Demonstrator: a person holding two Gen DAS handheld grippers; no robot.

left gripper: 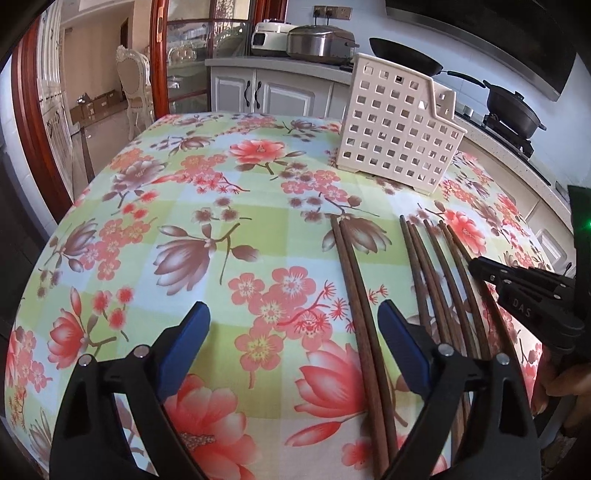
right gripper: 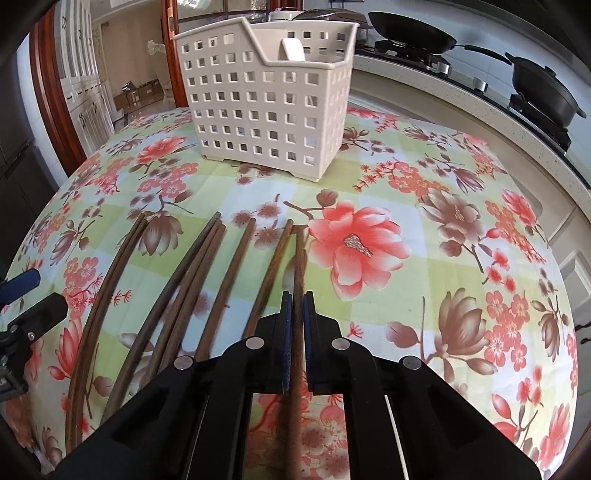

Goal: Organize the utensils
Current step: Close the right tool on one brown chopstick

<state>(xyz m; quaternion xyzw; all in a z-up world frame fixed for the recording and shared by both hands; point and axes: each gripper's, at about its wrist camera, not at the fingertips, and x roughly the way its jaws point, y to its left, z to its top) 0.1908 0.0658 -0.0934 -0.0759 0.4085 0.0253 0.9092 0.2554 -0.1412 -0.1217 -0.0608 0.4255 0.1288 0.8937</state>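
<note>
Several brown wooden chopsticks (right gripper: pixel 192 273) lie side by side on the floral tablecloth (right gripper: pixel 424 258), tips toward a cream perforated utensil basket (right gripper: pixel 266 103) standing at the far side. My right gripper (right gripper: pixel 297 299) is shut on the rightmost chopstick (right gripper: pixel 300 254), low over the cloth. My left gripper (left gripper: pixel 293 314) is open and empty, its fingers straddling a pair of chopsticks (left gripper: pixel 354 288). The basket also shows in the left wrist view (left gripper: pixel 399 122), and the right gripper (left gripper: pixel 476 264) shows there over the right-hand chopsticks (left gripper: pixel 436 266).
A white piece (right gripper: pixel 291 48) stands inside the basket. Behind the table runs a counter with a stove, a black wok (right gripper: pixel 410 26) and a black pot (right gripper: pixel 543 88). A doorway with wooden frame (left gripper: pixel 33 122) is at left.
</note>
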